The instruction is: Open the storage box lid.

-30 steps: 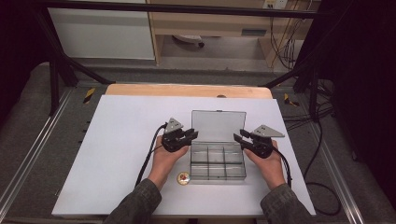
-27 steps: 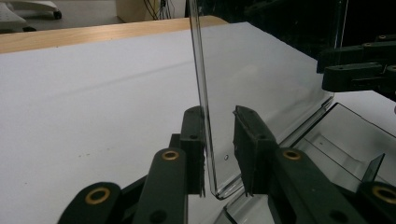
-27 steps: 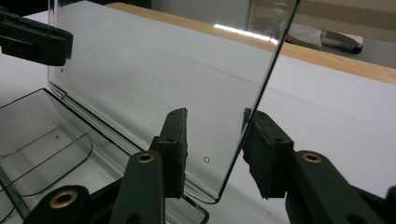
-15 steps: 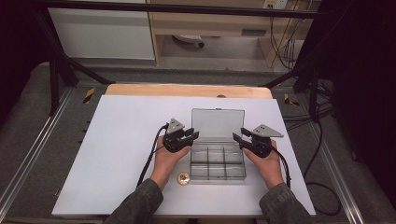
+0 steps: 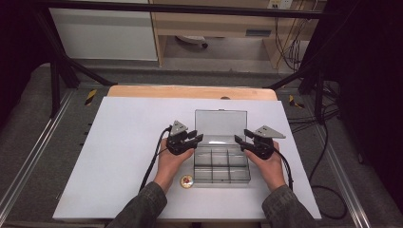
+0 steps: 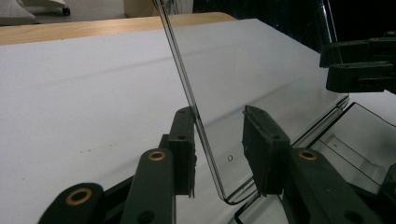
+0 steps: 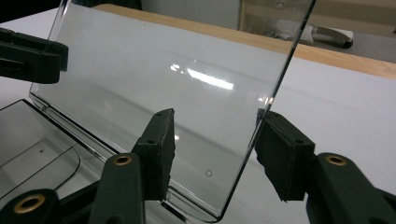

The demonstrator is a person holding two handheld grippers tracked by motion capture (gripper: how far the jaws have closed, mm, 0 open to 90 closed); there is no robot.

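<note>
A clear plastic compartment box (image 5: 221, 166) lies on the white table top (image 5: 123, 142), its lid (image 5: 221, 124) standing up at the back. My left gripper (image 5: 197, 138) is at the lid's left edge and my right gripper (image 5: 240, 141) at its right edge. In the left gripper view, the lid's edge (image 6: 187, 93) runs between the jaws of the left gripper (image 6: 219, 140), close against one pad (image 6: 184, 140). In the right gripper view, the lid (image 7: 177, 84) sits in the right gripper (image 7: 217, 144) with gaps at both pads. Both sets of jaws have just been opening.
A small round red and gold disc (image 5: 186, 181) lies just left of the box's front corner. A wooden strip (image 5: 190, 91) borders the far side of the table. Cables trail from both grippers toward the near edge. Metal rails run along both sides.
The jaws of both grippers have spread wider around the lid's edges. Hands, box and lid stand where they were.
</note>
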